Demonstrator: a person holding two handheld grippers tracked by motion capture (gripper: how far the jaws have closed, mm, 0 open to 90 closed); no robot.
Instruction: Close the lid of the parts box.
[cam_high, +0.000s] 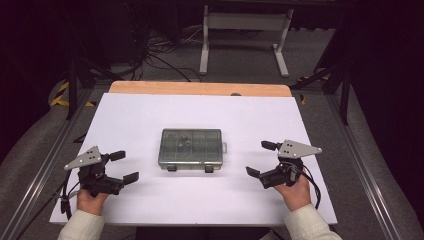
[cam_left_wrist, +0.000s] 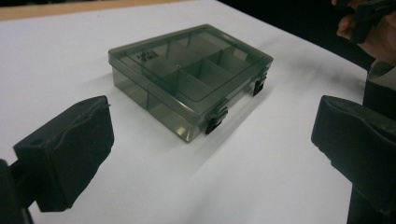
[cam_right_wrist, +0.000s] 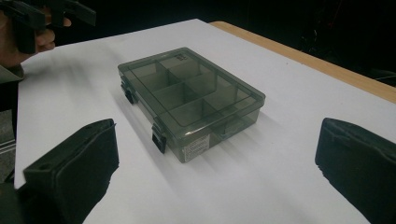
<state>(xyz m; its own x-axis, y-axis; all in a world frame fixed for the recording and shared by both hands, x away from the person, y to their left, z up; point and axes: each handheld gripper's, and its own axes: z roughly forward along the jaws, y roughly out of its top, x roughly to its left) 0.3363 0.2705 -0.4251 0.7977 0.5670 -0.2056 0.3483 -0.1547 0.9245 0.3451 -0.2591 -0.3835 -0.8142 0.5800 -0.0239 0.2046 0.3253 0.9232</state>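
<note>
A smoky, see-through compartment box (cam_high: 190, 148) lies shut in the middle of the white table top (cam_high: 150, 115), two black latches on its near side. Small dark bits sit in one far compartment. My left gripper (cam_high: 124, 166) hovers to the box's left, open, nothing between its jaws. My right gripper (cam_high: 261, 158) hovers to the box's right, also open and empty. The left gripper view has the box (cam_left_wrist: 189, 77) ahead between the two wide-apart pads (cam_left_wrist: 70, 149). In the right gripper view the box (cam_right_wrist: 189, 100) lies ahead, latches toward the left, between the spread pads (cam_right_wrist: 74, 170).
The white sheet covers a wooden table whose bare edge (cam_high: 200, 88) runs along the far side. Metal rails (cam_high: 360, 165) flank the table. Beyond it stand a white frame (cam_high: 245, 30) and loose cables (cam_high: 155, 55) on the floor.
</note>
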